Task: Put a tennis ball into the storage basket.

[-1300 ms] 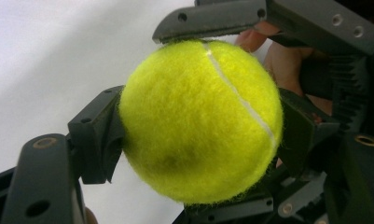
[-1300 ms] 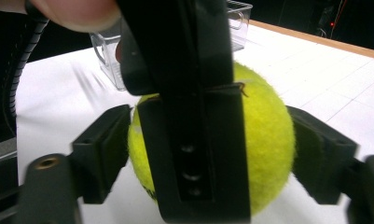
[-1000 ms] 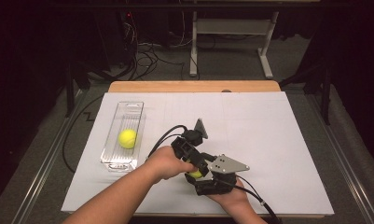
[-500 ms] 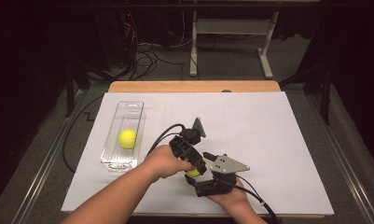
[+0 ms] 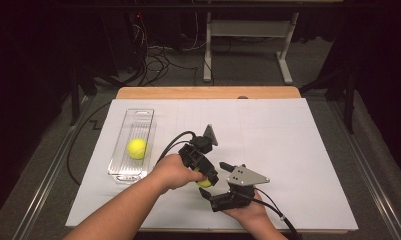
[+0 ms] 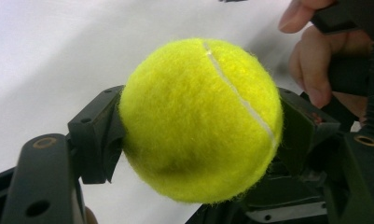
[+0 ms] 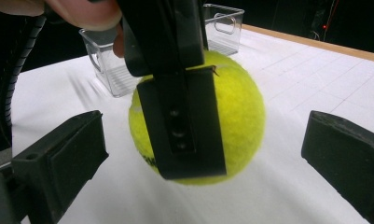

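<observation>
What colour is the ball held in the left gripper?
The ball is bright yellow-green with a white seam; the left gripper view shows it best.

Tennis ball [image 6: 198,121] fuzzy felt; bin [image 5: 133,145] clear glossy plastic; table cover [image 5: 298,150] matt white paper.

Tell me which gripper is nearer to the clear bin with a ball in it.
Left. The left gripper, shut on a tennis ball, sits just right of the clear bin. The right gripper, jaws open and just widened off that ball, lies beyond it, farther from the bin.
</observation>
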The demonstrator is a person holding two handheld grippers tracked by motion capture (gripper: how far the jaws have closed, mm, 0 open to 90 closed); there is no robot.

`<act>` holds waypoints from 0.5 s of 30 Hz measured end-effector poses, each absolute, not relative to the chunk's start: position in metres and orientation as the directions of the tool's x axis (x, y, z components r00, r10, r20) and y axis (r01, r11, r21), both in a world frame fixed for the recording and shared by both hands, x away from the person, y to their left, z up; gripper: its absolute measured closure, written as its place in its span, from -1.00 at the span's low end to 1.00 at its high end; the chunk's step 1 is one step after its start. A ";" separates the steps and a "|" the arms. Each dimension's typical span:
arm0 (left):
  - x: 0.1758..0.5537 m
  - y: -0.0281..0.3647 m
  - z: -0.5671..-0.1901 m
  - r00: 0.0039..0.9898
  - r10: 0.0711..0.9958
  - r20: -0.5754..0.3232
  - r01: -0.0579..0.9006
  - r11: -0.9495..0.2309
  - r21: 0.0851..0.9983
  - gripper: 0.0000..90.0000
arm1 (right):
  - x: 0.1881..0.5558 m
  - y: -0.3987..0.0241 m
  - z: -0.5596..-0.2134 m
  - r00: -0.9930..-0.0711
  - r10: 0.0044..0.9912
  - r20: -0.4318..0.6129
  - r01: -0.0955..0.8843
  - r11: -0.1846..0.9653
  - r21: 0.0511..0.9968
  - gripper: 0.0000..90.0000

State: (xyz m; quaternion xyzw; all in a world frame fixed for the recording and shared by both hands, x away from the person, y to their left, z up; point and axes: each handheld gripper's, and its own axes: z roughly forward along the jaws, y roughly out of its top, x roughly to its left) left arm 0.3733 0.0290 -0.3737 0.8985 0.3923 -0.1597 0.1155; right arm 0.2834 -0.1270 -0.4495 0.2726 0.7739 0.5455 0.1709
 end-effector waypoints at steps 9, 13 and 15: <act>0.375 0.036 -0.375 0.638 0.677 -0.366 0.746 -0.661 0.077 -0.41 | 0.285 -0.133 -0.447 -0.794 0.606 0.044 0.242 0.248 0.938 -1.00; 0.375 0.038 -0.376 0.639 0.680 -0.360 0.746 -0.662 0.073 -0.41 | 0.286 -0.138 -0.447 -0.796 0.603 0.048 0.244 0.247 0.938 -1.00; 0.375 0.039 -0.376 0.637 0.683 -0.356 0.748 -0.660 0.073 -0.41 | 0.286 -0.140 -0.446 -0.790 0.611 0.050 0.244 0.238 0.940 -1.00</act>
